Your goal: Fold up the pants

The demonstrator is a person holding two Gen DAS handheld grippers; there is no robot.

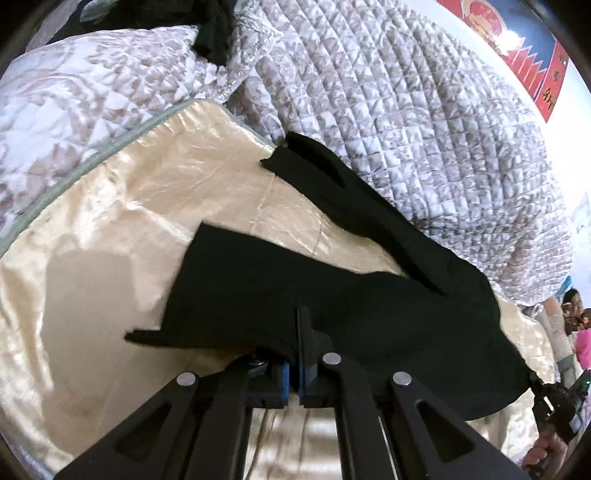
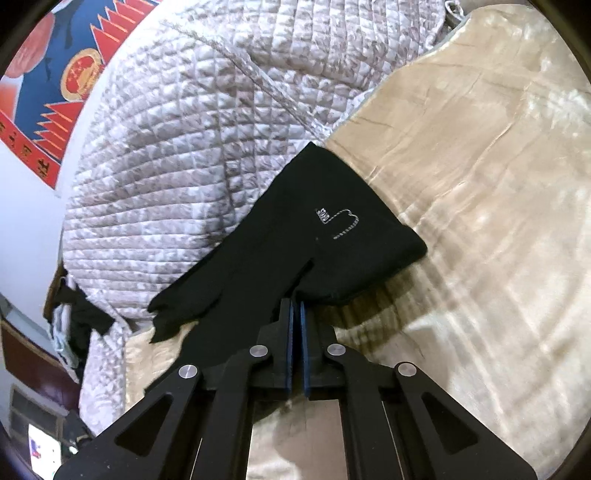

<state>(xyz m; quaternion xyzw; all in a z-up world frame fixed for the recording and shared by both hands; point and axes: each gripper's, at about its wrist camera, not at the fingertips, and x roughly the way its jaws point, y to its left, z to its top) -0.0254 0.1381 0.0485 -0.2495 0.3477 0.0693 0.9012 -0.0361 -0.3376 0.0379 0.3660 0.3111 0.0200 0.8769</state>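
Black pants [image 1: 332, 280] lie spread on a cream satin sheet [image 1: 110, 229], with two legs running up toward a quilt. My left gripper [image 1: 297, 332] is shut on the near edge of the pants, with cloth draped over its tips. In the right wrist view the pants [image 2: 314, 229] show a small white stitched mark, and my right gripper [image 2: 296, 314] is shut on their near edge, lifting it off the sheet. The right gripper [image 1: 554, 402] also appears at the far right of the left wrist view, holding the other end of the same edge.
A grey-and-white quilted blanket [image 1: 406, 110] is heaped behind the pants. Another dark garment [image 1: 214, 33] lies on the quilt at the top. A red and blue poster [image 2: 55, 74] hangs on the white wall. A hand [image 1: 543, 450] holds the right gripper's handle.
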